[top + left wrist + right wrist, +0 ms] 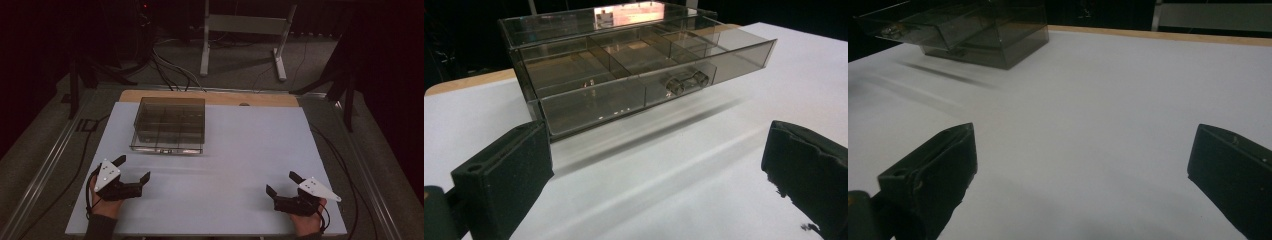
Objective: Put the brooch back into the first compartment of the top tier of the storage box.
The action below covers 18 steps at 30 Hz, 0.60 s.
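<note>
Seen from the high view, left to right. Resting at about 8 o'clock on the white table (225, 150): one left gripper (134, 169), jaws spread wide, gripping nothing, one grey three-cornered plate riding on top, one hand (102, 205) behind it. Pointing toward 1 o'clock, at the one smoky transparent organizer box (170, 125) sitting near 11 o'clock, well apart from both grippers.

Showing in the left gripper view: that box (624, 65) just ahead between the two black jaws, its one drawer (649, 75) standing pulled out toward the camera. Counting compartments inside the drawer: three across the front row clearly, more behind, the exact number hard to tell through the tinted walls. Sitting on the drawer's front wall: one small clear handle (686, 82).

Resting at about 4 o'clock on the table: one right gripper (282, 184), jaws likewise spread wide and holding nothing, one grey plate on top, one hand (305, 220) behind. Pointing toward 11 o'clock.

Appearing in the right gripper view: two black jaws far apart, bare white surface between them, the box (983, 30) lying at upper left.

Standing beyond the table at 12 o'clock: one grey metal frame (245, 30) with two legs; several cables (170, 70) trailing on the floor.
</note>
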Available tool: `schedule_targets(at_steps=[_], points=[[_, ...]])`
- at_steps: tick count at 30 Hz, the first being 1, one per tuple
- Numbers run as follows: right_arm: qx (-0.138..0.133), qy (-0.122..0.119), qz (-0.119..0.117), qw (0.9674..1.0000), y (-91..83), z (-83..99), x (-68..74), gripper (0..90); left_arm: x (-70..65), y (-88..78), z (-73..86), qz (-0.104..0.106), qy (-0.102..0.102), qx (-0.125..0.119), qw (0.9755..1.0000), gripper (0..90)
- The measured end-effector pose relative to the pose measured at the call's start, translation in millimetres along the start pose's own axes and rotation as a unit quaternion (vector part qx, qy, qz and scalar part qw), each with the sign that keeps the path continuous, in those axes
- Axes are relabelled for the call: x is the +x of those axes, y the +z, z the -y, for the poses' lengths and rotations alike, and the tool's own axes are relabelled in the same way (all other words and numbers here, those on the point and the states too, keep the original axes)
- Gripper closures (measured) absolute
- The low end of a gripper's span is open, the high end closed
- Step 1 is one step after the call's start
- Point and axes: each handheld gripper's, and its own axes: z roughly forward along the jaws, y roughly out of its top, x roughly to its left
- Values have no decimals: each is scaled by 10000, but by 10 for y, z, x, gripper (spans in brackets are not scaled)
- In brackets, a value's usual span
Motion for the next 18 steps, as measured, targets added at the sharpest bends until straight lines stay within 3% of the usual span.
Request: schedule_targets(at_steps=[6, 18], points=[[-51, 9, -43, 10000, -16, -1, -10, 0, -21, 40, 49, 55, -71, 19, 10000, 7], [-54, -169, -113, 9998, -5, 16, -11, 0, -41, 62, 98, -87, -185, 27, 9998, 6]])
